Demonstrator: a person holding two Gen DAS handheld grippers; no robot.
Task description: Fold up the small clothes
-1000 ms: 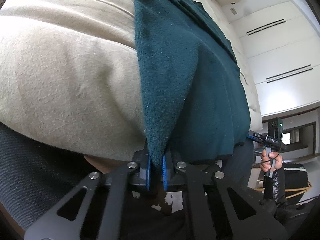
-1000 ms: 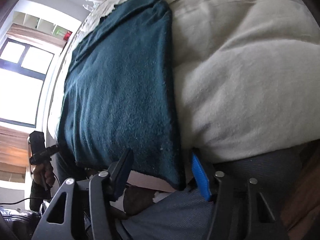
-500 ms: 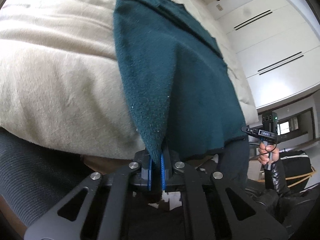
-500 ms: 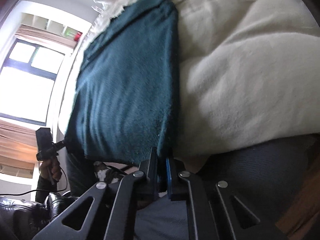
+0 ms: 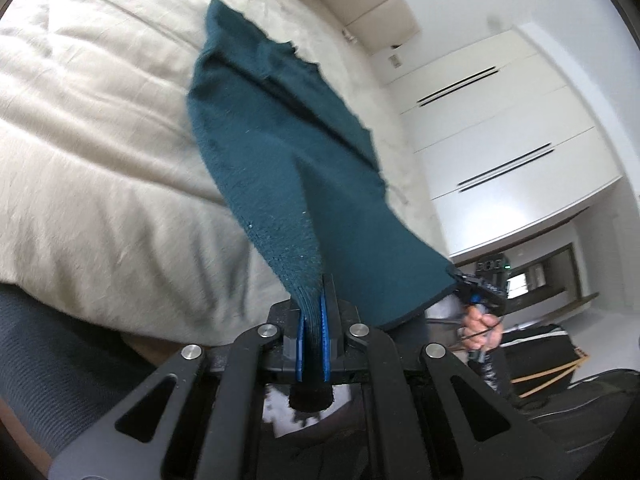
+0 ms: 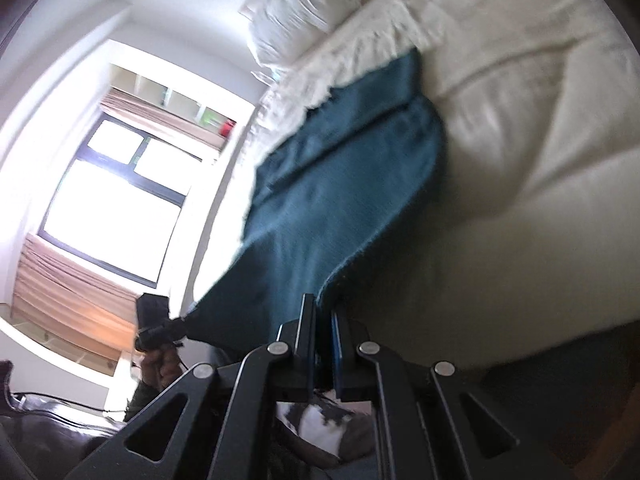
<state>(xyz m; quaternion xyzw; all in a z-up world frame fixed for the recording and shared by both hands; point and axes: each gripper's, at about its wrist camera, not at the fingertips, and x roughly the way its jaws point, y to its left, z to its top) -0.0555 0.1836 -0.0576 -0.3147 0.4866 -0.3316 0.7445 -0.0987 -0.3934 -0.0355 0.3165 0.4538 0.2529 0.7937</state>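
Note:
A dark teal knitted garment (image 5: pixel 280 152) lies on a cream duvet (image 5: pixel 100 140), its near hem lifted off the bed. My left gripper (image 5: pixel 312 312) is shut on one near corner of the hem, the cloth pinched between the blue pads. My right gripper (image 6: pixel 322 316) is shut on the other near corner of the same garment (image 6: pixel 340 184). The far end, with the sleeves, still rests on the duvet (image 6: pixel 540 140). In the left wrist view the right gripper (image 5: pixel 476 284) shows at the hem's far corner, held by a hand. The left gripper (image 6: pixel 160 320) shows likewise in the right wrist view.
A white pillow (image 6: pixel 296 12) lies at the head of the bed. White wardrobe doors (image 5: pixel 500 120) stand beyond the bed on one side, a bright window (image 6: pixel 116 200) with curtains on the other. A dark grey bed base (image 5: pixel 52 360) runs under the duvet's near edge.
The right gripper's jaws closed on the garment's corner. Both grippers then rose, lifting the near hem off the bed's edge, and the views tilted up toward the room.

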